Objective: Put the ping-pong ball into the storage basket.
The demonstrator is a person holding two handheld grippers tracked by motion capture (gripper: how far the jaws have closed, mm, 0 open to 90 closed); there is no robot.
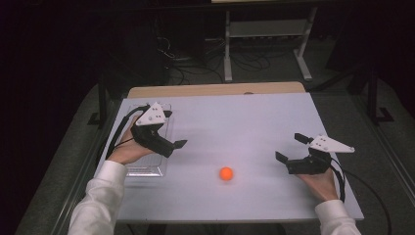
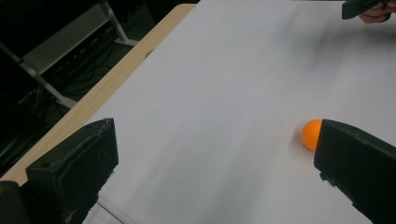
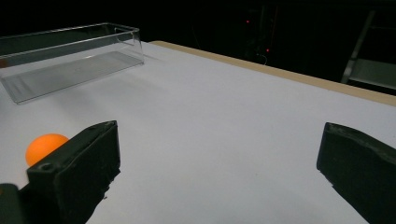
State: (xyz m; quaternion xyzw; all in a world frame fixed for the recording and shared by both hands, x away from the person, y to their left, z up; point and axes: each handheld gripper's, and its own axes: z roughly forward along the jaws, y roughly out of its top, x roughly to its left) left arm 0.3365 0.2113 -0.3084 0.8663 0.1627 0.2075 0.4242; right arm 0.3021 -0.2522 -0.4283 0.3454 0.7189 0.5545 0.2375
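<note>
A small orange ball (image 1: pixel 226 173) lies on the white table top (image 1: pixel 235 117), near the front and between the two hands. My left gripper (image 1: pixel 174 128) is open and hovers over the right side of a clear plastic tray (image 1: pixel 147 169), holding nothing. In the left gripper view the ball (image 2: pixel 310 134) peeks out beside the right jaw of that gripper (image 2: pixel 217 137). My right gripper (image 1: pixel 290 147) stands open and empty to the right of the ball. In the right gripper view the ball (image 3: pixel 42 147) sits behind the left jaw of that gripper (image 3: pixel 219 140), with the tray (image 3: pixel 70 65) farther off.
The table's far edge is a bare wooden strip (image 1: pixel 215 90). Beyond it stand a white metal rack (image 1: pixel 266 29) and loose cables (image 1: pixel 195 66) on the dark floor. The other hand's gripper (image 2: pixel 359 7) shows at the top right of the left gripper view.
</note>
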